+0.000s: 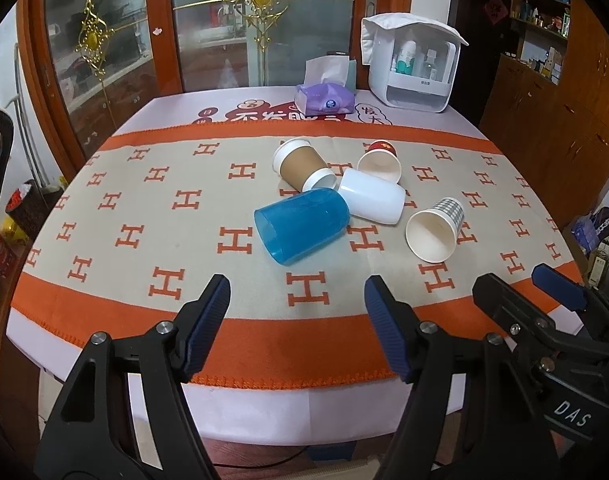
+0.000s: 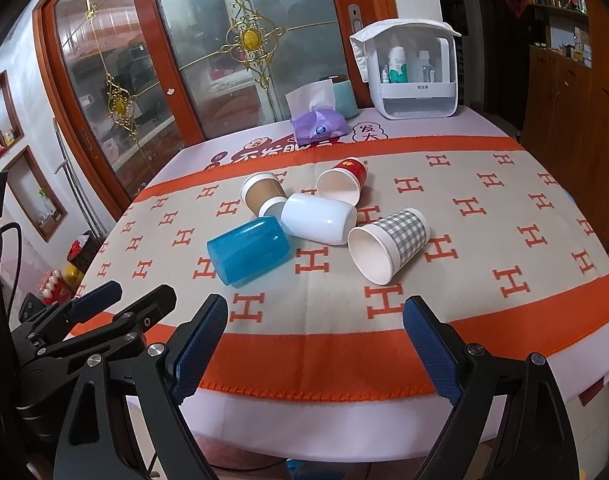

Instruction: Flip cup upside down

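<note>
**Nothing flipped yet: five cups on their sides, both grippers empty**

L gripper [image 1: 297,300]: jaws spread wide, nothing btwn them, held back at the near edge of the table [image 1: 264,404], short of all the cups. R gripper [image 2: 315,320]: same, wide open, empty, also at the near edge, just beside the L one. Neither touches anything.

Progress, judging by how things lie: zero done. All five cups lie on their sides in a loose cluster mid-table on the orange H-pattern cloth [image 1: 144,208]; none stands mouth-down. Whole job is left: pick one, grasp, turn, set it on its rim. Which cup is meant, can't tell from the task line.

The cups:
- Blue cup [image 1: 302,227]: translucent plastic, nearest the L gripper, mouth toward near-left, base end touching or just beside the white one.
- White cup [image 1: 371,197]: smooth, glossy, center of the pile, mouth facing away from the cams. Looks slick, prob. the hardest to pinch.
- Brown cup [image 1: 302,166]: paper w/ cardboard sleeve, behind the blue one; its end is against the white cup.
- Red cup [image 1: 380,160]: small paper, farthest back, mouth toward the cams.
- Checked cup [image 1: 436,230]: grey-plaid paper, on the R side, mouth open toward the near edge, slightly apart from the rest; closest to the R gripper. Thin paper, so likely to crush under a hard squeeze.

Beyond the cluster: tissue pack [image 1: 324,98] and white storage box [image 1: 414,68] at the far edge, well apart.
</note>
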`<state>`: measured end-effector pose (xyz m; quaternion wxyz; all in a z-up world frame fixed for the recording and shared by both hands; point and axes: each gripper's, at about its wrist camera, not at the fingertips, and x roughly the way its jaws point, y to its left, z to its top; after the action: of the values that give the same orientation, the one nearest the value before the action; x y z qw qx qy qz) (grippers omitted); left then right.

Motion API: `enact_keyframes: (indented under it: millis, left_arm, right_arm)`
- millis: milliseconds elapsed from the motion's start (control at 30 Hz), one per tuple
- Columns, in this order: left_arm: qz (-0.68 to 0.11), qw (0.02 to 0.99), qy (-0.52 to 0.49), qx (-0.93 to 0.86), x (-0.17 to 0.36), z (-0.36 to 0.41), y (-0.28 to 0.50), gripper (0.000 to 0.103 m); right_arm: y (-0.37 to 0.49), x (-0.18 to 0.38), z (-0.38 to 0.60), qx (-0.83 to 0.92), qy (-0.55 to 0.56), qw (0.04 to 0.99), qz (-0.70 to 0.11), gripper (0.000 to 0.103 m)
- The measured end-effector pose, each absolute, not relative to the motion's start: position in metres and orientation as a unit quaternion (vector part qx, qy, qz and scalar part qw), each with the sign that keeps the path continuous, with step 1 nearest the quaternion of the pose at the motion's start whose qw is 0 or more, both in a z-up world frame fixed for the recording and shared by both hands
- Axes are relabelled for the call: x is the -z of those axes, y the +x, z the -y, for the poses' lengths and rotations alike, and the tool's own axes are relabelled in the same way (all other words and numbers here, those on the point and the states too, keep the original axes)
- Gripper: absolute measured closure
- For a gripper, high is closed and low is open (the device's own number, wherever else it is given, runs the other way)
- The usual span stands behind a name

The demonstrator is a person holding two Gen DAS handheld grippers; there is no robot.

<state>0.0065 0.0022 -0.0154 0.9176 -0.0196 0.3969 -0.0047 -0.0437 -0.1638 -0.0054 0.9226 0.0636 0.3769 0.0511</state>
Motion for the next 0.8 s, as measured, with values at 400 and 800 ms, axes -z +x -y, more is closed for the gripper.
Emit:
enact_keyframes:
  millis: [400, 800]
  left_arm:
    - [-0.4, 0.916, -0.02, 0.004, 0.016, -0.002, 0.006, 0.036]
    - [-0.404, 0.915, -0.02, 0.008, 0.018, -0.003, 0.003, 0.036]
  right_arm:
    - [-0.045, 0.009, 0.164, -0.052, 0.065, 0.922, -0.379, 0.012]
    - [-0.052, 0.016, 0.161, -0.05, 0.069, 0.92, -0.383, 0.012]
